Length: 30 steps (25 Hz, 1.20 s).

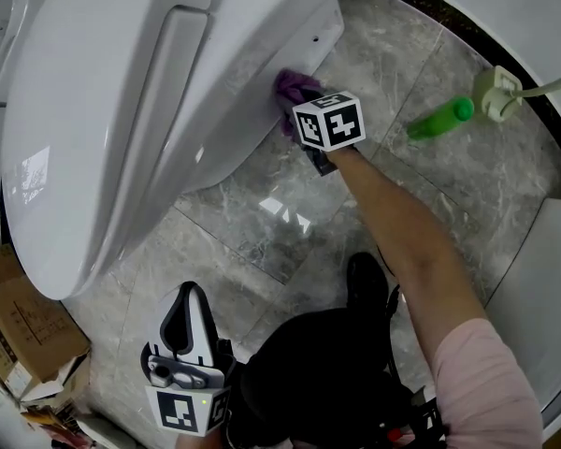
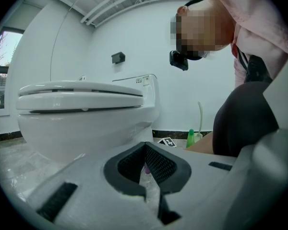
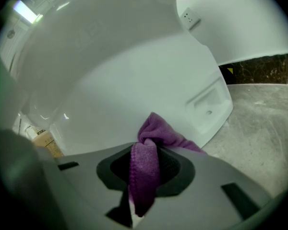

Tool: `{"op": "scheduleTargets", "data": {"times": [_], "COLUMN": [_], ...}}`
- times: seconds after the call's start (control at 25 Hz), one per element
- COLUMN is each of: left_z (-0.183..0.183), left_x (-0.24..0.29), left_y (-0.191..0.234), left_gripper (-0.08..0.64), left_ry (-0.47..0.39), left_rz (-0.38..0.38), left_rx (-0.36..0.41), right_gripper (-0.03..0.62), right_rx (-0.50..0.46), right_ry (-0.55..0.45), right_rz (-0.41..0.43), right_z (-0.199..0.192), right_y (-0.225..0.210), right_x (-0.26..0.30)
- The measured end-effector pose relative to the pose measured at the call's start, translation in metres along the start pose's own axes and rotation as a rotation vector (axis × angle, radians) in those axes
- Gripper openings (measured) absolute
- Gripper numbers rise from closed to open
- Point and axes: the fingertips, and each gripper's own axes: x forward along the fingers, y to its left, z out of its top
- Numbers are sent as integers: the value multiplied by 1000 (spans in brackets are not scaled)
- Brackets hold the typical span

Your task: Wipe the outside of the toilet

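Cloth against toilet side; bottle on floor right of it (boxes left).

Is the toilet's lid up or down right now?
Down: the lid lies flat on the seat, with only a thin seam between them.

Count: one toilet, one purple cloth. Two claws: left claw near, right claw far. One green bottle, far right. Two cardboard boxes, near left, partly cut off.
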Motion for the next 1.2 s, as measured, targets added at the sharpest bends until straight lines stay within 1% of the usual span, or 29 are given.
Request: {"op": "scheduleTargets", "data": {"times": [0.08,0.16,0.44,0.52,0.64,0.72,0.96,1.12,1.2], "left_z": [1,-2,-3,-4,-2,-3,8,0,0], "left_x": [-1,-4,-12,-15,-20,-24,-25,-34,-37], "left_y": [0,-1,4,4,5,6,6,9,12], "left_gripper": [9,9,9,9,9,9,9,9,9], "left_ry": [-10,1,6,7,-14,-13,-66,-39,-40], "left_rz": [-6,-14,12,8,4,9,23,34,43], "left_rx": [2,8,1,8,16,21,-4,3,-1], "right_gripper": [80,80,80,80,80,80,80,80,80], "right_rx": [2,1,-8,-12,-14,-13,-25,-31,-31], "right_ry": [4,9,35,42,50,55,71,85,90], "right_rz": [12,26,77,91,112,126,168,193,205], "right_z": [-2,-5,-21,-25,-31,-36,-47,-56,-59], "right_y": [6,13,39,48,61,69,93,107,116], "right_x": [1,1,2,3,5,5,7,9,11]}}
